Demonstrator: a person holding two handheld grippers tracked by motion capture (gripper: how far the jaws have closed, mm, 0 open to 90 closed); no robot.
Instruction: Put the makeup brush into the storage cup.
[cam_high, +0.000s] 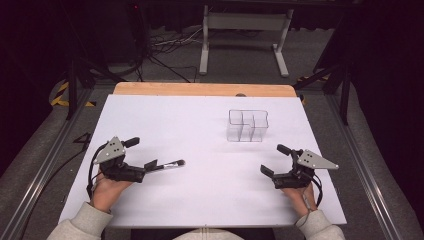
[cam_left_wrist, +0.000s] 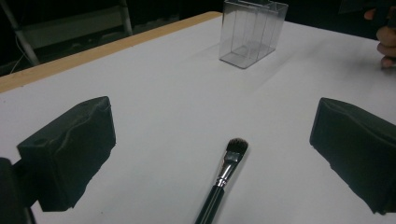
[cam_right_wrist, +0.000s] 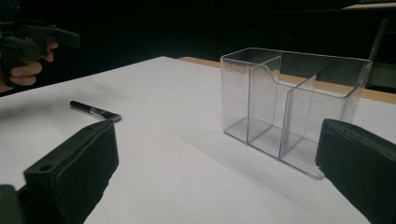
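High view: I see the white-topped desk (cam_high: 210, 190) with a wooden strip along its far edge. My left gripper (cam_high: 140, 153) rests near the left edge, jaws spread wide with nothing clamped. A slim black-handled makeup brush with a silver ferrule and dark bristles (cam_high: 167, 164) lies flat on the desk, its handle end right at the near jaw and its bristle end pointing toward the middle. My right gripper (cam_high: 274, 160) sits near the right edge, jaws likewise wide apart and holding nothing. A clear plastic organiser box with inner dividers (cam_high: 247, 125) stands upright toward the far right of the desk, well apart from the brush.

Left gripper view: both black jaws stand far apart at the frame's sides. The brush (cam_left_wrist: 223, 179) lies on the desk between them, touching neither, bristles pointing away from the camera. The clear box (cam_left_wrist: 252, 31) stands farther off, upper centre.

Right gripper view: jaws wide apart, empty. The clear box (cam_right_wrist: 292, 109) stands near, ahead and a little right, its compartments empty. The brush (cam_right_wrist: 95, 111) lies farther off at left, beyond the left-hand jaw.
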